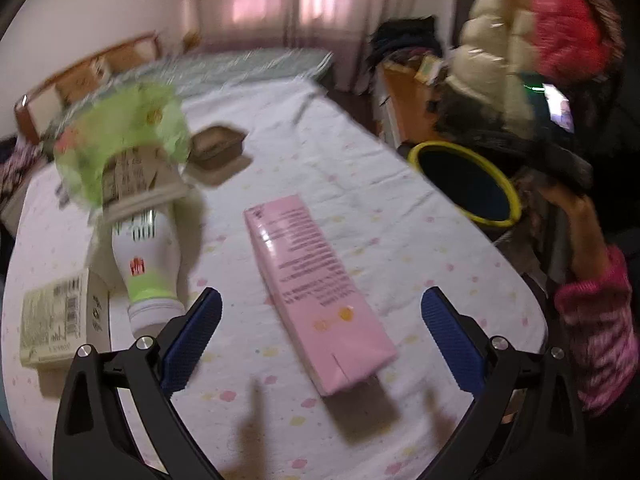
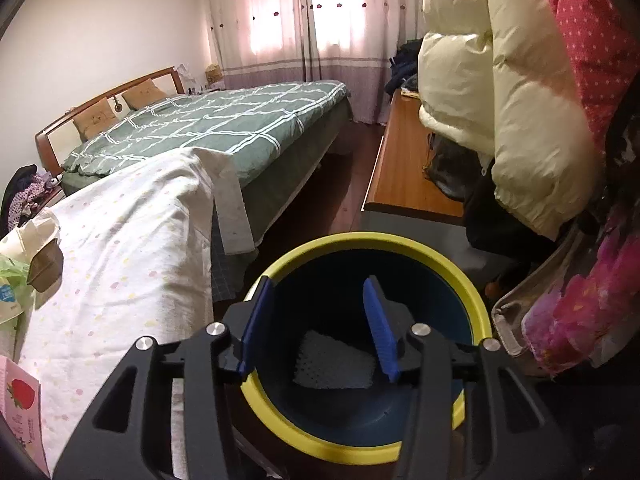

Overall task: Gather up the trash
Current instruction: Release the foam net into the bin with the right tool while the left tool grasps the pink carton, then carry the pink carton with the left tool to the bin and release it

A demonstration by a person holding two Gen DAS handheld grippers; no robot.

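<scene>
Between your left gripper's parted, empty jaws lies the pink carton on the worktop: lower and close on it next. Your right gripper, jaws apart and empty, hangs over the bin; only that view shows white trash inside.

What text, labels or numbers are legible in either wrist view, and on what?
None can be read as words.
Pink carton: lines of print, blurred.
White and green bottle: red mark and barcode, illegible.
Beige box: barcodes and fine print, too small.
Brown box in the green bag: print smeared by motion.
Strawberry pack: small print, unreadable.
Bin: no text.
</scene>
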